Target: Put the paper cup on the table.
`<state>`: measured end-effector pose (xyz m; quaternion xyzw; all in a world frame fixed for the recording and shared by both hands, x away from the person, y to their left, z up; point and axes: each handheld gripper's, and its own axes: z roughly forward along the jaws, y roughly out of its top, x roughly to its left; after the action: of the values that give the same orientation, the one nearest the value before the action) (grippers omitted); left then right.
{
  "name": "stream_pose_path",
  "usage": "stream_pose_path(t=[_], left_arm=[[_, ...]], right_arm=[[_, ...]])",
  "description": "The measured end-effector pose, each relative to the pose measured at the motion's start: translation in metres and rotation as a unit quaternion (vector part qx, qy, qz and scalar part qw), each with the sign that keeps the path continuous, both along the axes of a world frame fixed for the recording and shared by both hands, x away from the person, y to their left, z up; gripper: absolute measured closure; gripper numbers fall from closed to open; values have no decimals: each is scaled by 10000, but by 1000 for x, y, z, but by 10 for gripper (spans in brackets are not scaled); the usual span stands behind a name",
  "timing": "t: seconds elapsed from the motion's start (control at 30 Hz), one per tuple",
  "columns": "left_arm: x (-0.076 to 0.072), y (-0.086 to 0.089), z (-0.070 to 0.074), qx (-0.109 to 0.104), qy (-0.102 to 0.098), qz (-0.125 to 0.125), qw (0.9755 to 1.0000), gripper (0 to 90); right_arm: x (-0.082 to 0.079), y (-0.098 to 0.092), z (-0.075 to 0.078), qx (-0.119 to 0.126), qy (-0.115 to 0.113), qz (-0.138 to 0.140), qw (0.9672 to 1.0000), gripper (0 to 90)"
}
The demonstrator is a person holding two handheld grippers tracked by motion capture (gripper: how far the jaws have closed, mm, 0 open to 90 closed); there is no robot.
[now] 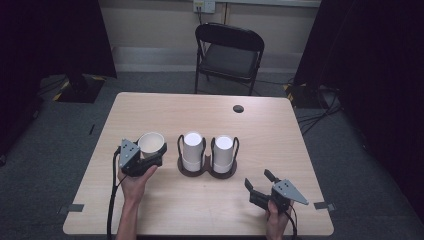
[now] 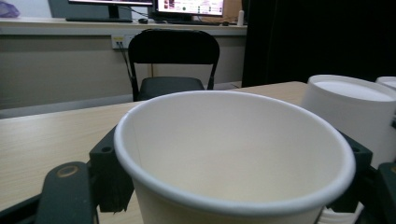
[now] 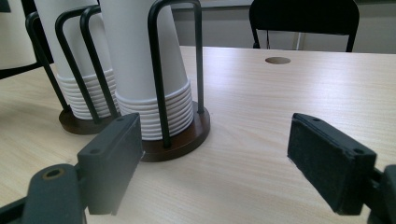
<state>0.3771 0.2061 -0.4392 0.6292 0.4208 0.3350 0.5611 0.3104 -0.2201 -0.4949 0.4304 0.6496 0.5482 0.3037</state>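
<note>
A light wooden table (image 1: 165,107) carries a dark double-ringed cup holder (image 1: 207,169) with two stacks of white cups (image 1: 192,149), standing between the left gripper (image 1: 150,159) and right gripper (image 1: 261,181).

A white paper cup (image 1: 151,142), empty and standing mouth up, is squeezed between the left gripper's (image 1: 148,156) black jaws just left of a dark cup holder (image 1: 207,171) with two stacks of upside-down white cups (image 1: 192,149) inside thin wire loops.
</note>
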Motion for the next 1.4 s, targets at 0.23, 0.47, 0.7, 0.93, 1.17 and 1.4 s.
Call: stream_pose_path(t=[0.23, 0.47, 0.7, 0.93, 1.17, 1.4], left_arm=[[17, 7, 3, -9, 90, 166, 9998, 216], [33, 20, 1, 114, 114, 322, 9994, 212], [42, 22, 1, 413, 73, 283, 9987, 206], [57, 23, -17, 638, 412, 376, 9964, 205], [66, 23, -31, 596, 730, 318, 9950, 198], [65, 25, -39, 522, 747, 318, 9953, 193]], right_arm=[[0, -1, 0, 46, -5, 130, 9999, 152], [-1, -2, 0, 65, -84, 83, 9999, 140], [-1, -1, 0, 13, -61, 152, 9999, 140], [0, -1, 0, 23, -26, 168, 9999, 140], [0, -1, 0, 20, -15, 207, 9998, 141], [1, -1, 0, 2, 8, 219, 9998, 141]])
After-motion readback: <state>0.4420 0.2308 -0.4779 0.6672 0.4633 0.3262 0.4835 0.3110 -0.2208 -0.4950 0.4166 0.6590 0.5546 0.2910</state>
